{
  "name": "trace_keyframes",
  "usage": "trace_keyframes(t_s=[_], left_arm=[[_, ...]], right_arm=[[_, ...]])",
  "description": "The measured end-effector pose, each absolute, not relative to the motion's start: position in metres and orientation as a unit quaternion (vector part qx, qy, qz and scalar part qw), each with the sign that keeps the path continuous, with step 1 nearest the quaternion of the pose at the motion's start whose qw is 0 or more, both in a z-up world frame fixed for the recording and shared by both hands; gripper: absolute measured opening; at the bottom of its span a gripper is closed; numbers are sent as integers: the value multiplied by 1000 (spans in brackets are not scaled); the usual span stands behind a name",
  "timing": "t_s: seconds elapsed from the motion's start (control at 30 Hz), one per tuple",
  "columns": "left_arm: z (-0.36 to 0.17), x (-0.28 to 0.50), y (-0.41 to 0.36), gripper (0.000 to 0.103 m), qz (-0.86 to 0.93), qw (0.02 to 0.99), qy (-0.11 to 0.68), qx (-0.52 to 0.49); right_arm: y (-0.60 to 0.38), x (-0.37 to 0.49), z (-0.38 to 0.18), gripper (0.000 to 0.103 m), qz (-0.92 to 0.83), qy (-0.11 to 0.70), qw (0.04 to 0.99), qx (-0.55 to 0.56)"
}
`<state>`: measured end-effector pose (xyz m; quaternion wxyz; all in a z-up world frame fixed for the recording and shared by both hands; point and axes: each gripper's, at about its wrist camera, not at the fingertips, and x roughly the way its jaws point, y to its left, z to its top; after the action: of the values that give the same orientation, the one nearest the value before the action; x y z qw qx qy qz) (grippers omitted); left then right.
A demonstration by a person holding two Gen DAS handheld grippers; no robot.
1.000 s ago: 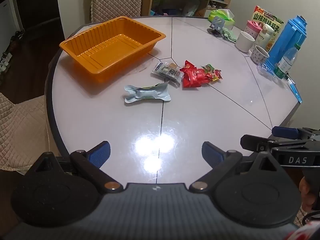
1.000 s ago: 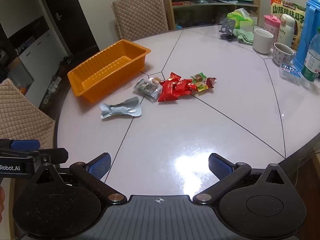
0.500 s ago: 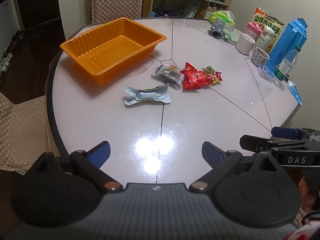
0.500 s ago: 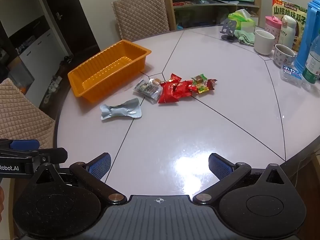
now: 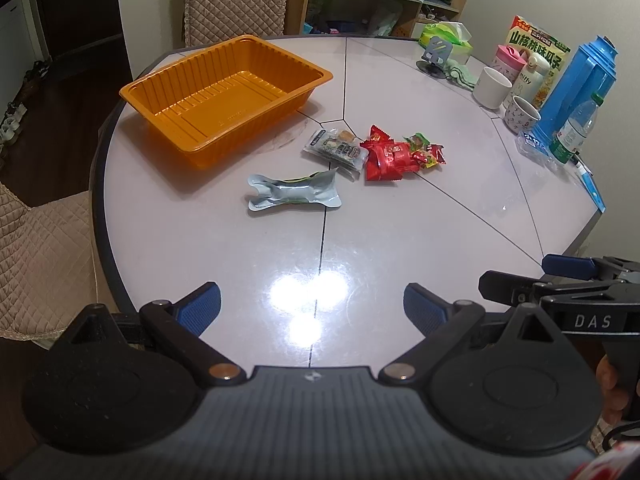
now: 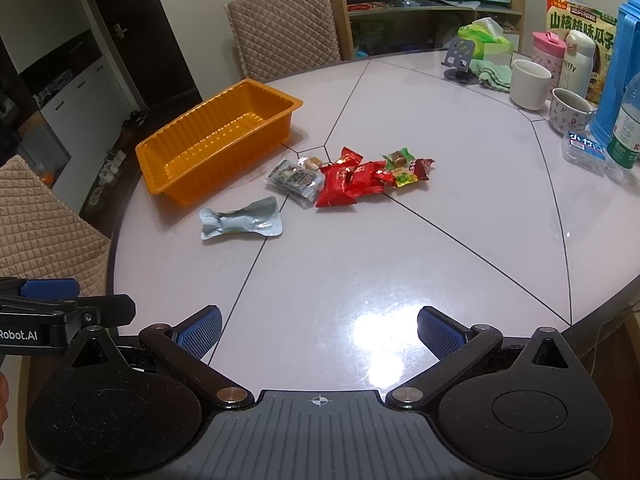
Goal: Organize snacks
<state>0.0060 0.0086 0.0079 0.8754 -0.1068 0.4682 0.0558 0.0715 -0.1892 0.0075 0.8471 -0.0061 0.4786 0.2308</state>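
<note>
An empty orange tray [image 5: 224, 96] [image 6: 216, 140] stands at the far left of the round table. Right of it lies a clear snack packet [image 5: 336, 148] [image 6: 296, 178], red snack packets [image 5: 386, 158] [image 6: 344, 182] and small candies [image 5: 426, 152] [image 6: 406, 168]. A silver pouch [image 5: 294, 192] [image 6: 242, 220] lies nearer me. My left gripper [image 5: 312, 310] is open and empty above the near table edge. My right gripper [image 6: 320, 330] is open and empty, also near the front edge, well short of the snacks.
At the far right stand mugs [image 6: 530, 84], a pink cup [image 5: 508, 56], a blue thermos [image 5: 576, 84], a water bottle [image 6: 626, 128], a snack box [image 5: 536, 46], and a tissue pack [image 6: 486, 42]. Quilted chairs [image 6: 284, 28] stand behind and at the left.
Both grippers have moved slightly forward and lowered toward the table; the snacks and tray have not moved. Both stay open.
</note>
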Motion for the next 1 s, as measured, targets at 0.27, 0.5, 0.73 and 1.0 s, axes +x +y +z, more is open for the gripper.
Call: trace_keyframes(t_s=[0.27, 0.5, 0.73, 1.0], left_arm=[[10, 7, 8, 97, 55, 876, 468, -106], [9, 7, 5, 97, 57, 875, 468, -107], [10, 7, 5, 97, 57, 875, 468, -107], [10, 7, 5, 97, 56, 875, 468, -107]], right_arm=[[-191, 75, 6, 103, 233, 479, 847, -6], [-190, 77, 6, 103, 234, 479, 846, -7], [-192, 85, 4, 103, 237, 481, 844, -8], [-189, 91, 2, 103, 237, 484, 842, -10]])
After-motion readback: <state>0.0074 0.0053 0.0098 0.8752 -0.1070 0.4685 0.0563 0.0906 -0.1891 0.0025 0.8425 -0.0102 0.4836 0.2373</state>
